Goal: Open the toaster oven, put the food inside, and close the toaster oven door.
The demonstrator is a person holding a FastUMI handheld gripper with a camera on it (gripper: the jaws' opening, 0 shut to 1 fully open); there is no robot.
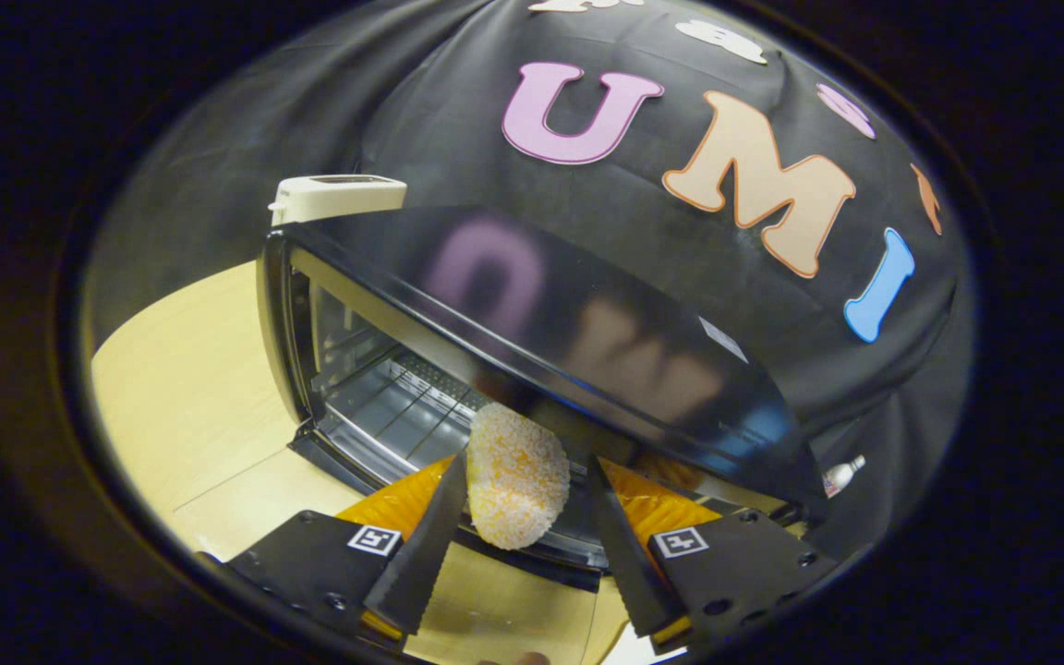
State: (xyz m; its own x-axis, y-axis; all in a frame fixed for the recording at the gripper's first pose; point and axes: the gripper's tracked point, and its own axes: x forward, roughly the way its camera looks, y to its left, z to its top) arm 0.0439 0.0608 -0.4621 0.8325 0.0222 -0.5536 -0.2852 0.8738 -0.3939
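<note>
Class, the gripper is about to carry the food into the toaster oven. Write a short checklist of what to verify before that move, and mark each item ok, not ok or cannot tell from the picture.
1. Toaster oven door open: ok, the cavity shows.
2. Food held: cannot tell; the crumbed food piece sits between the fingers of the gripper, touching one finger, but a gap shows at the other.
3. Rack free to take it: ok, the visible part is bare.
4. Food aimed at the opening: ok, the cavity lies just beyond it.
5. Clearance under the oven's top edge: cannot tell.
</note>
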